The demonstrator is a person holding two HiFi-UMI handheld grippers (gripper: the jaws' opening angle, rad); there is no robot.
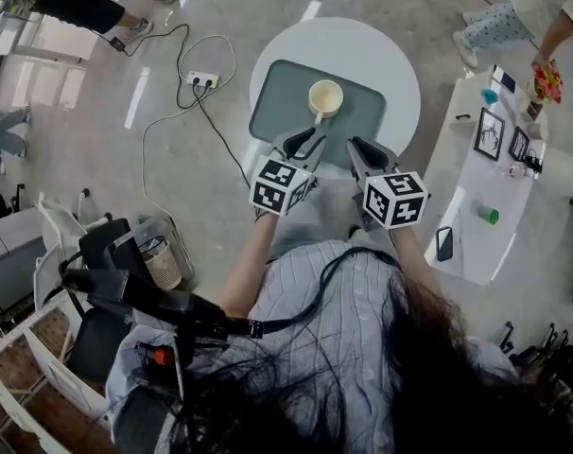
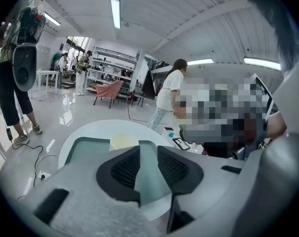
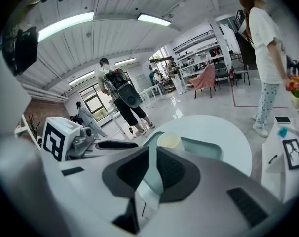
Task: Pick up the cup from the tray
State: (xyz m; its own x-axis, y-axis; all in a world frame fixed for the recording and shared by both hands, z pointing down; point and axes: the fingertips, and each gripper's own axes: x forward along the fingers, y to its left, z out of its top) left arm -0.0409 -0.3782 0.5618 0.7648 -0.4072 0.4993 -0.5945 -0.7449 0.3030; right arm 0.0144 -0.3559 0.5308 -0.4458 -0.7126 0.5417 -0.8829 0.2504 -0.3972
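Cream round cup (image 1: 325, 97) stands on grey-green rectangular tray (image 1: 277, 112), which lies on round white table (image 1: 400, 64). Left gripper (image 1: 305, 143) and right gripper (image 1: 362, 149) sit side by side at the tray's near edge. Long white side table (image 1: 471, 225) stands to the right.

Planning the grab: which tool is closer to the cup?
Left, slightly. The left tool sits just short of the cup, on its near side; the right tool is farther off to its right.

Large open-plan lab or workshop hall. Glossy grey floor, ceiling strip lights (image 2: 115, 13), metal shelving racks (image 2: 112, 63) along far wall. Power strip (image 1: 202, 79) with loose cables on floor, left of round white table (image 1: 390, 64). Person wearing backpack rig (image 3: 121, 98) stands beyond.
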